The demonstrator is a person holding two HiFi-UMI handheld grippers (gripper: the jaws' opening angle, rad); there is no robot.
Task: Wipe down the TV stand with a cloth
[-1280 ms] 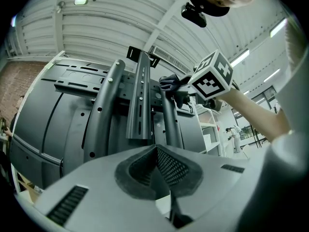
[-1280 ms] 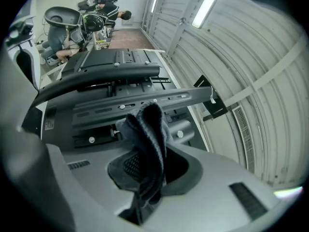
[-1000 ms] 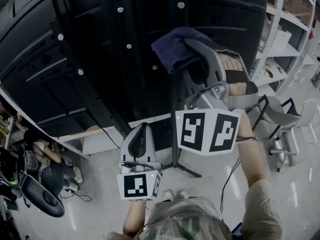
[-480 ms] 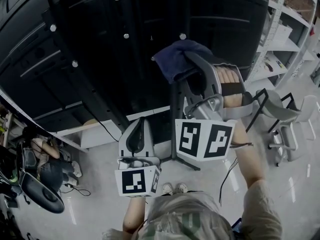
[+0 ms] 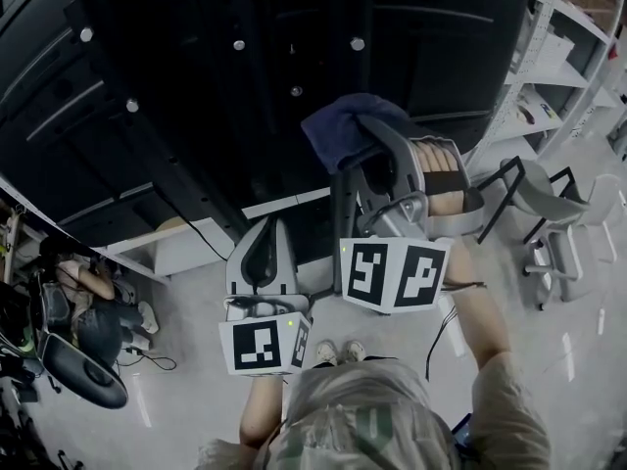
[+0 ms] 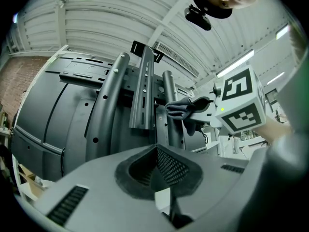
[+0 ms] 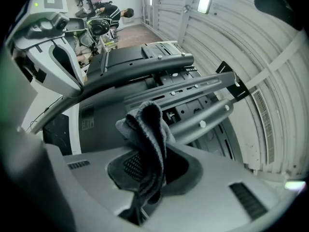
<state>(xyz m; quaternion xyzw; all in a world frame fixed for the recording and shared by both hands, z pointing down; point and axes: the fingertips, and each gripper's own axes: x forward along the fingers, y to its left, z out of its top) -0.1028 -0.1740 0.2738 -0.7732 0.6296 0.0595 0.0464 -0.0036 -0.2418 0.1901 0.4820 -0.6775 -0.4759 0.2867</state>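
Note:
A dark blue cloth (image 5: 336, 128) is pinched in my right gripper (image 5: 370, 133), which is shut on it and presses it against the black upright post of the TV stand (image 5: 342, 225). In the right gripper view the cloth (image 7: 147, 127) hangs folded out of the jaws, close to the stand's grey tubes (image 7: 203, 124). My left gripper (image 5: 265, 235) sits lower and to the left, shut with nothing in it, away from the stand. From the left gripper view I see the stand's posts (image 6: 144, 88) and the cloth (image 6: 181, 108) beyond my left gripper (image 6: 157, 151).
The TV's dark back panel (image 5: 196, 86) fills the upper view. White shelving (image 5: 558, 57) and grey chairs (image 5: 554, 223) stand at the right. Someone sits by a dark chair at the lower left (image 5: 83, 287). A cable (image 5: 441, 341) trails on the floor.
The right gripper has slid the cloth downward along the stand's post. The left gripper has drifted slightly down and left, still shut.

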